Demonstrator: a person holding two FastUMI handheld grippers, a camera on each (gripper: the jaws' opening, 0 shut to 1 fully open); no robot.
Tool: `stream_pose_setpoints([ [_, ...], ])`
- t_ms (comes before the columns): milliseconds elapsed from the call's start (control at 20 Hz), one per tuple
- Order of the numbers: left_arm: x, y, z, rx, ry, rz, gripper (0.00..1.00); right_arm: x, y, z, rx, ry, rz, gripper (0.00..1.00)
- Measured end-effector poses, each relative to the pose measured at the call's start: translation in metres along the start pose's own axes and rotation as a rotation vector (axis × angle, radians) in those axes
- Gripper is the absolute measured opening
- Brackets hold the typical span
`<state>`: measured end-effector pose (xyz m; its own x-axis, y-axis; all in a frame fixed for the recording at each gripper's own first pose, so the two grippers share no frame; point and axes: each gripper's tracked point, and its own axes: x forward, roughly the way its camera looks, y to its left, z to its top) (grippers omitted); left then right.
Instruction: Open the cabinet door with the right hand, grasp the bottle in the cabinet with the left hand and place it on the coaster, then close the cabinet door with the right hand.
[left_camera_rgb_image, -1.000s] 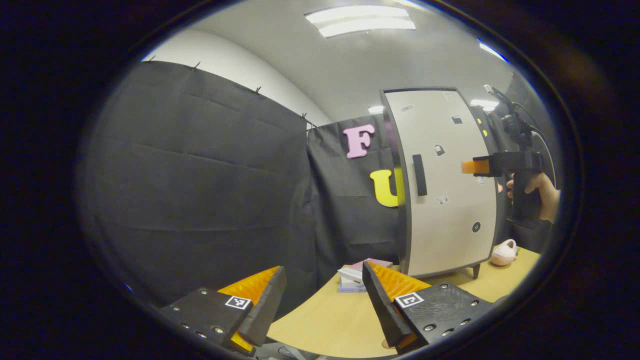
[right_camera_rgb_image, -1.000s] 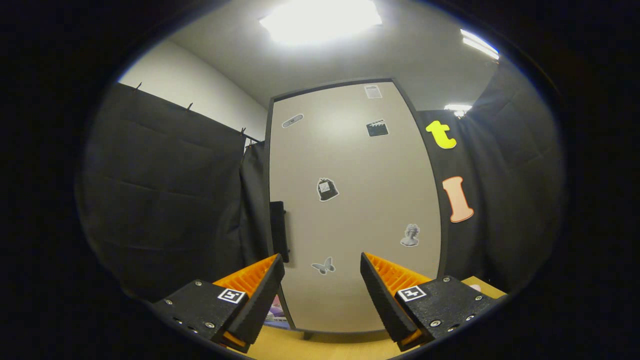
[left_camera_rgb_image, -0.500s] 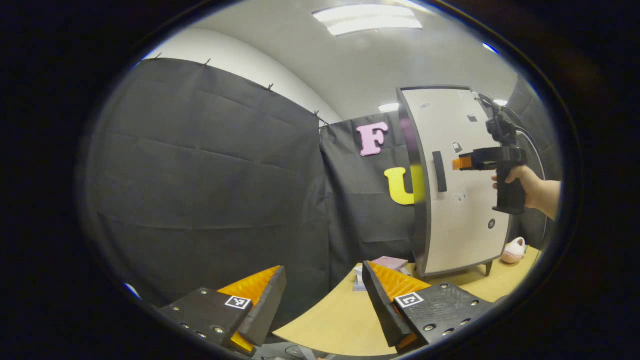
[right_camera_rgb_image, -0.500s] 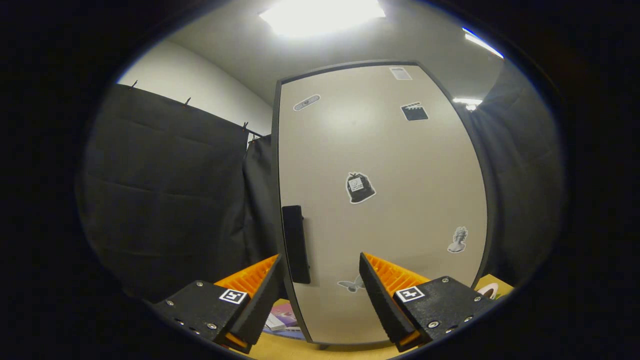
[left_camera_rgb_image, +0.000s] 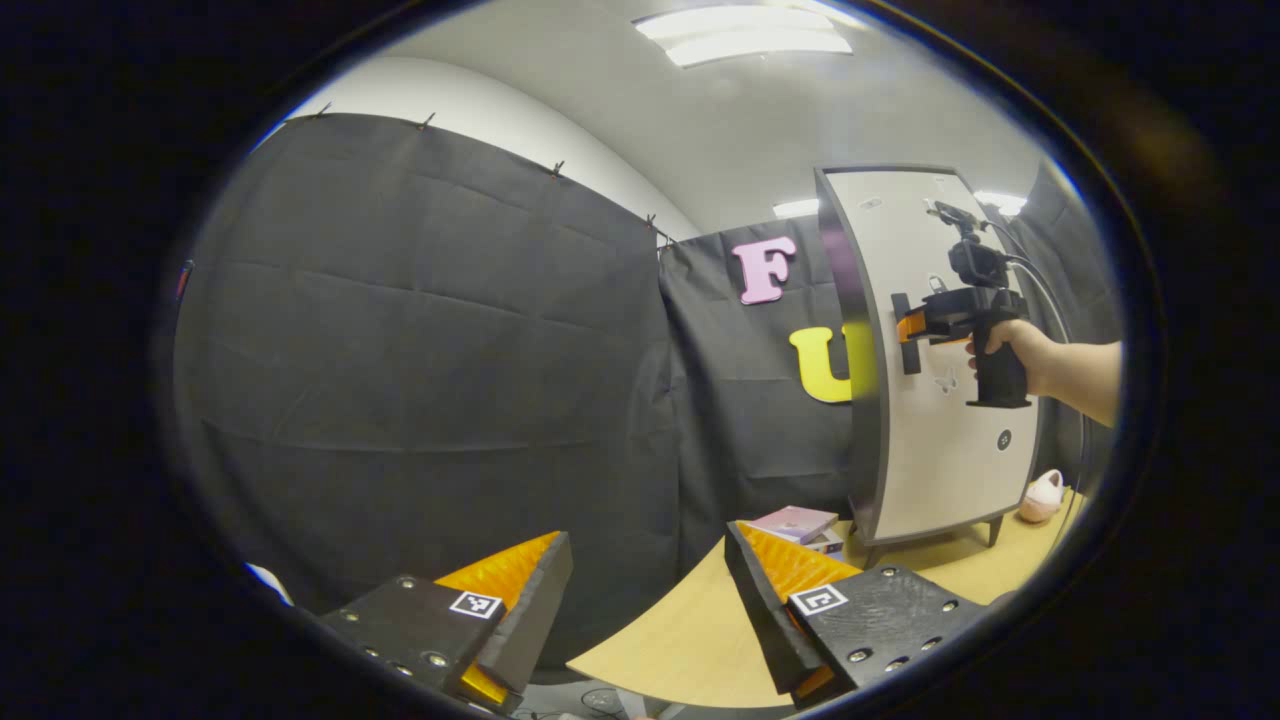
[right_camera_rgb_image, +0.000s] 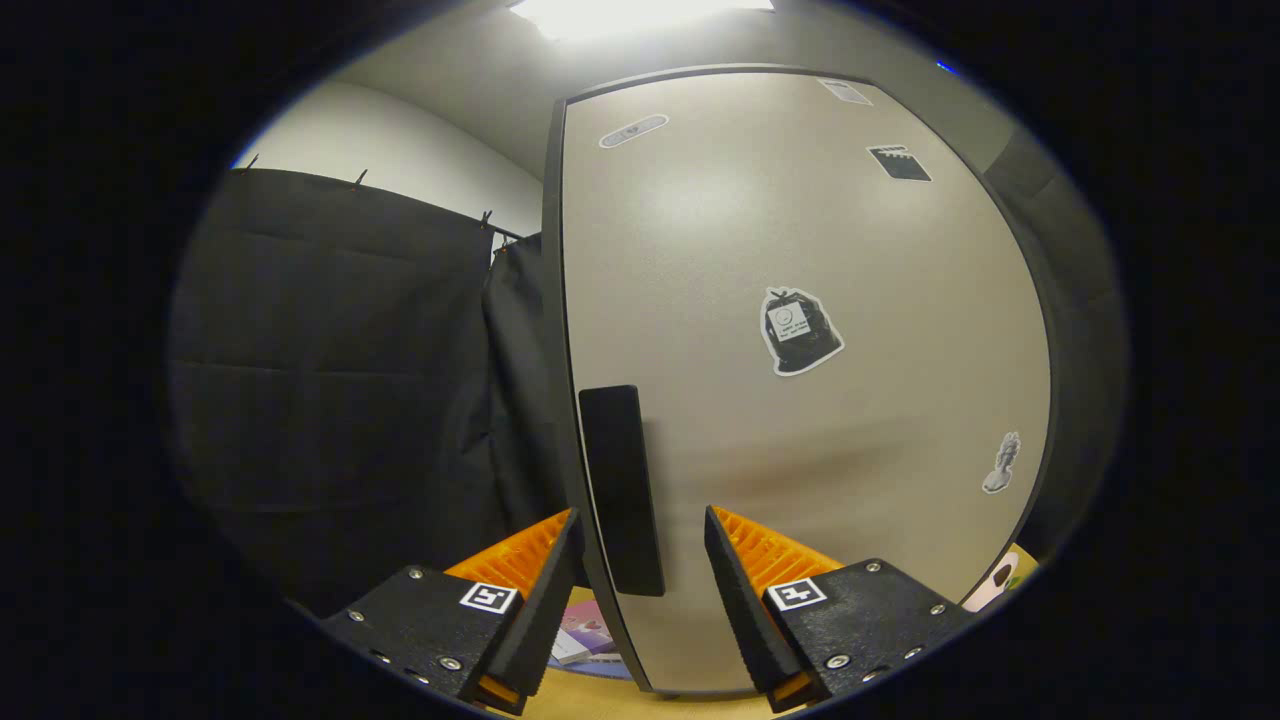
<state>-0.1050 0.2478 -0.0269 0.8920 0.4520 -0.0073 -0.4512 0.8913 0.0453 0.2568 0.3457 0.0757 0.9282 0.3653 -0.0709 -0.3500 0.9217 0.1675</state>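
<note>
Your right hand-held gripper (right_camera_rgb_image: 635, 590) sits wide open astride the dark handle (right_camera_rgb_image: 622, 488) at the left edge of the cabinet door (right_camera_rgb_image: 800, 380) — close off-centre and a finger could slip off. The door is pale, stickered, shut on the counter (left_camera_rgb_image: 690, 640). Left hand-held gripper (left_camera_rgb_image: 645, 605) hangs wide, empty.

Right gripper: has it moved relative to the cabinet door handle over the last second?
Yes. The right gripper has closed in on the door handle, which now sits between its open fingers.
</note>
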Motion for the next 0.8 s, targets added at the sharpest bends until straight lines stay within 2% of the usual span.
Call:
stream_pose_setpoints([
  [100, -0.001, 0.004, -0.004, -0.004, 0.006, 0.009, 0.88, 0.008, 0.001, 0.003, -0.009, -0.001, -0.014, 0.71],
  [150, 0.000, 0.005, -0.006, -0.010, 0.011, 0.012, 0.93, 0.012, 0.003, 0.002, -0.012, 0.011, -0.016, 0.66],
  [200, 0.000, 0.005, -0.007, -0.015, 0.015, 0.015, 0.88, 0.016, 0.004, -0.001, -0.011, 0.029, -0.017, 0.64],
  [300, -0.001, 0.009, -0.009, -0.022, 0.020, 0.021, 0.88, 0.022, 0.003, -0.007, -0.011, 0.068, -0.033, 0.55],
  [450, 0.000, 0.010, -0.009, -0.030, 0.022, 0.025, 0.93, 0.022, 0.003, -0.010, -0.056, 0.085, -0.037, 0.31],
  [550, 0.000, 0.008, -0.010, -0.038, 0.024, 0.019, 0.93, 0.022, 0.004, -0.011, -0.068, 0.096, -0.030, 0.24],
  [600, 0.000, 0.007, -0.010, -0.041, 0.025, 0.015, 0.88, 0.021, 0.004, -0.011, -0.061, 0.106, -0.023, 0.22],
  [700, -0.001, 0.004, -0.007, -0.043, 0.021, -0.002, 0.88, 0.018, 0.004, -0.011, -0.066, 0.113, -0.006, 0.20],
  [750, 0.000, 0.002, -0.004, -0.042, 0.018, -0.013, 0.93, 0.016, 0.004, -0.011, -0.066, 0.119, 0.006, 0.20],
  [800, -0.001, -0.001, -0.001, -0.039, 0.013, -0.023, 0.88, 0.013, 0.005, -0.011, -0.063, 0.121, 0.019, 0.20],
])
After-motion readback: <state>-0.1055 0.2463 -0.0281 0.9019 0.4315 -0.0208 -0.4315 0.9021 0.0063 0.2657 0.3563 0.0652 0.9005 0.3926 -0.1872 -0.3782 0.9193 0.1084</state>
